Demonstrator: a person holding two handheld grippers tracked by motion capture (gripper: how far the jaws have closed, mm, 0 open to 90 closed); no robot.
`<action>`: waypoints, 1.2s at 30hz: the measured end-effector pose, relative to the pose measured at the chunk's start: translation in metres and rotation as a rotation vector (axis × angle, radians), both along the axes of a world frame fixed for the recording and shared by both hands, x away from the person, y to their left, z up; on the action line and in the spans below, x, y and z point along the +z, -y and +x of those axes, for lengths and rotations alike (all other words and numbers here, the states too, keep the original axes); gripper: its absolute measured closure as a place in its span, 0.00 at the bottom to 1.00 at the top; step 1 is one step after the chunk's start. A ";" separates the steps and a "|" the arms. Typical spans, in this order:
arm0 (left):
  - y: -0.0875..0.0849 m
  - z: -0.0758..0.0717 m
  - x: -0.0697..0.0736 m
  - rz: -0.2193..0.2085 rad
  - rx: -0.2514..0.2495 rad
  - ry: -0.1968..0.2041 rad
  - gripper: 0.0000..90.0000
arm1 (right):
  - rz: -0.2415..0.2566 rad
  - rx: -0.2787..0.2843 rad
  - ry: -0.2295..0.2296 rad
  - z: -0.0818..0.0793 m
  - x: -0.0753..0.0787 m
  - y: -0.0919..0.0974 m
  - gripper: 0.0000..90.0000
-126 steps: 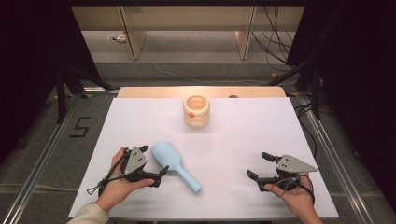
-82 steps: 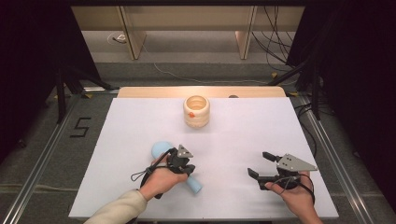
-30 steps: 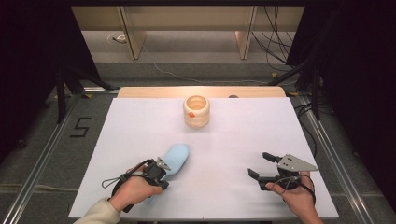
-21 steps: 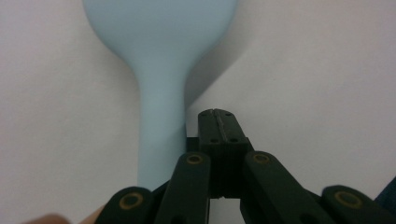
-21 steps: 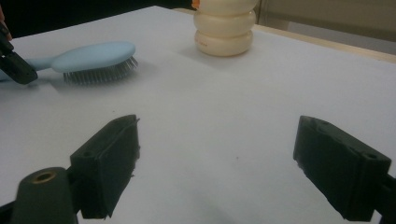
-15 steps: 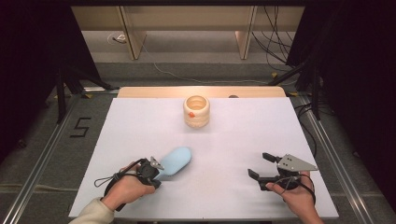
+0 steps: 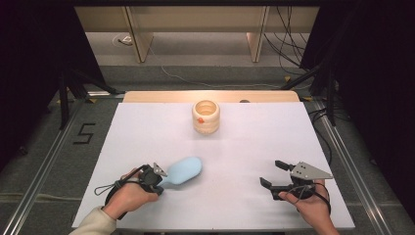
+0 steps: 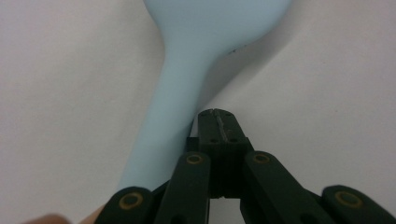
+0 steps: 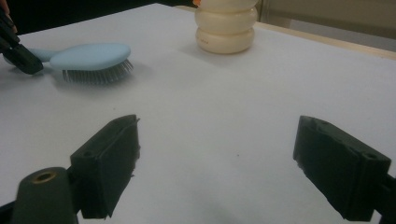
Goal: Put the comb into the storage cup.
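Observation:
A pale blue hairbrush (image 7: 183, 171) lies bristles down on the white table top (image 7: 254, 142), head pointing right and away, handle toward the person's left hand. My left gripper (image 7: 159, 177) is at that handle. In the left gripper view its jaws are pressed together, and the left gripper (image 8: 217, 116) rests against the right side of the hairbrush (image 8: 187, 70) handle, with nothing between the jaws. My right gripper (image 7: 271, 172) sits near the front right, open and empty. In its own view the right gripper (image 9: 217, 154) faces the hairbrush (image 9: 91, 56) across bare table.
A cream ribbed pot (image 7: 206, 116) with an orange spot on its rim stands at the back middle; the pot (image 9: 225, 28) is also far off in the right gripper view. Dark floor with rails and cables surrounds the table.
The brush has swung round: its handle pointed to the front right, now to the front left. The left hand and gripper moved left and back with it. The right gripper stayed still.

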State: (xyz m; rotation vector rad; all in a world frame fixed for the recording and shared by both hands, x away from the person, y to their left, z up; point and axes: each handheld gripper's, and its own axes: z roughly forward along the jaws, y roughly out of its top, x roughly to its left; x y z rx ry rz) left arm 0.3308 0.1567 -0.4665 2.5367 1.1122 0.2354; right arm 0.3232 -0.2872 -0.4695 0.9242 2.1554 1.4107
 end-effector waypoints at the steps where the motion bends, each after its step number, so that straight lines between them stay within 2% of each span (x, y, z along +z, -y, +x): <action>1: -0.001 0.000 0.000 0.000 0.000 0.000 1.00 | 0.000 0.000 0.000 0.000 0.000 0.000 0.17; 13: -0.001 0.000 0.000 -0.005 -0.004 0.008 1.00 | -0.002 0.004 0.000 0.000 0.000 0.000 0.17; 25: -0.002 -0.003 0.007 -0.047 -0.006 0.016 0.93 | 0.000 0.004 -0.002 0.000 0.000 -0.001 0.17; 30: 0.001 -0.006 0.013 -0.076 -0.035 0.028 0.82 | 0.004 0.004 -0.003 0.000 -0.001 0.000 0.17; 32: 0.002 -0.006 0.015 -0.087 -0.054 0.048 0.80 | 0.003 0.004 -0.003 0.000 -0.001 0.000 0.17; 35: 0.002 -0.007 0.017 -0.106 -0.066 0.071 0.69 | 0.005 0.006 -0.003 0.000 -0.001 0.000 0.17; 36: 0.002 -0.007 0.019 -0.126 -0.078 0.090 0.63 | 0.005 0.005 -0.004 0.000 -0.001 0.000 0.17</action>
